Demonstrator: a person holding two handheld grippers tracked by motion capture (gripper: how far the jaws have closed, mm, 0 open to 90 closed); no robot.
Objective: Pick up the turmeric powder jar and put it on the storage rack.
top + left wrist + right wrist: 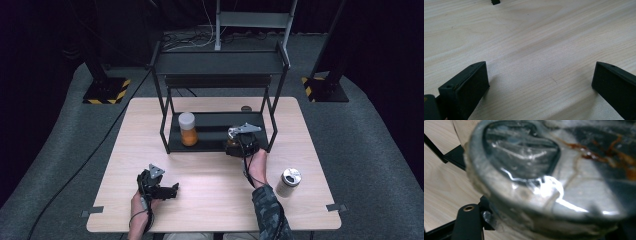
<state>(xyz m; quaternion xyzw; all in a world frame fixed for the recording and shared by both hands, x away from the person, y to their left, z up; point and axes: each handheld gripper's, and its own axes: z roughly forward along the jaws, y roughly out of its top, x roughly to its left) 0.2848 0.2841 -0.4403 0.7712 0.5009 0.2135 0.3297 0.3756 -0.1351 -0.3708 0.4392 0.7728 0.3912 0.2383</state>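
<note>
Jaws of the right gripper (pixel 239 142) pinch an upright jar (pixel 549 177), lid up.

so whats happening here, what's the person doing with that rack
A person at a light wooden table works a two-jaw gripper in each hand. The right gripper is shut on a shiny metal-topped jar at the lower shelf of a black metal rack; whether the jar is going in or coming out cannot be told. An orange-filled jar with a white lid stands on that shelf. A pale jar with a silver lid waits on the table. The left gripper rests open on the tabletop, holding nothing.
</note>
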